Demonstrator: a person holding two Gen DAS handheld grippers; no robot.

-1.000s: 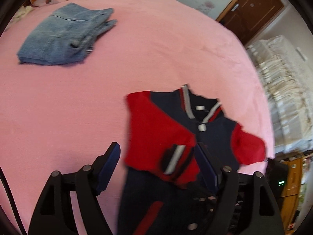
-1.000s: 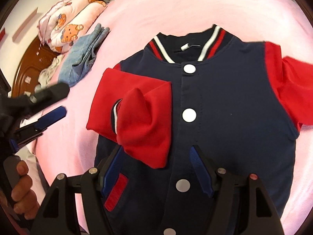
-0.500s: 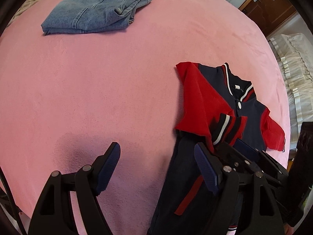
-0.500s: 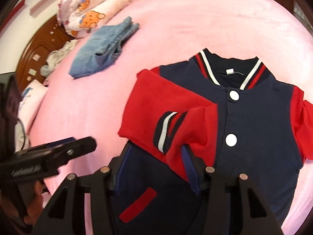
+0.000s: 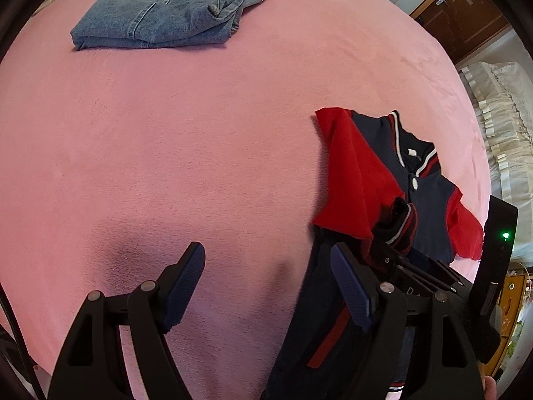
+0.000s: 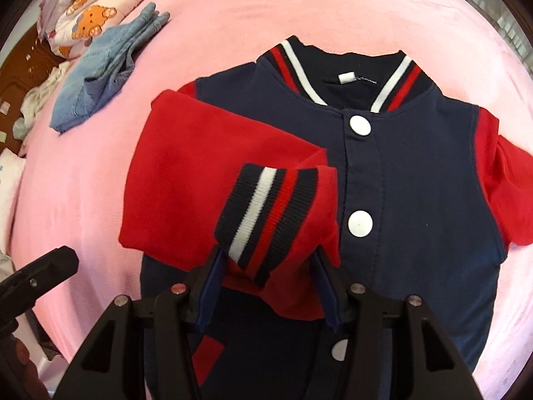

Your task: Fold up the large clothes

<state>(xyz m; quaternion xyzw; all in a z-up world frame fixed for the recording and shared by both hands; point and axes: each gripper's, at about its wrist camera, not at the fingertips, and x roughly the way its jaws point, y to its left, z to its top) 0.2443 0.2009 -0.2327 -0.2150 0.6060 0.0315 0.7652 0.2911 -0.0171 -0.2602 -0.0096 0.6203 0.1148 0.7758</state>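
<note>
The jacket (image 6: 409, 180), navy with red sleeves and white snap buttons, lies front up on the pink bedspread (image 5: 200, 153), collar pointing away from the right wrist camera. One red sleeve (image 6: 213, 166) is folded across the chest, and its striped cuff (image 6: 266, 213) sits between the pads of the right gripper (image 6: 266, 286). The right gripper's jaws are closed on the sleeve end just below the cuff, with red fabric bunched between the blue pads. The other sleeve (image 6: 509, 186) lies loose at the far side of the jacket, partly crumpled. The left gripper (image 5: 269, 283) hangs over bare bedspread just beside the jacket's hem edge; its jaws stand apart with nothing between them, and its shadow falls on the pink fabric below. In the left wrist view the right gripper's body (image 5: 419, 273) appears close alongside, over the jacket. A folded pair of jeans (image 5: 166, 10) rests on the bedspread, well apart from the jacket, toward the head of the bed. Beyond the jeans, rolled bedding with a bear print (image 6: 96, 16) lies against a wooden headboard (image 6: 13, 76). No containers are visible in either view. Part of a person's hand (image 6: 20, 366) shows at the lower left edge of the right wrist view, gripping the left tool's handle.
</note>
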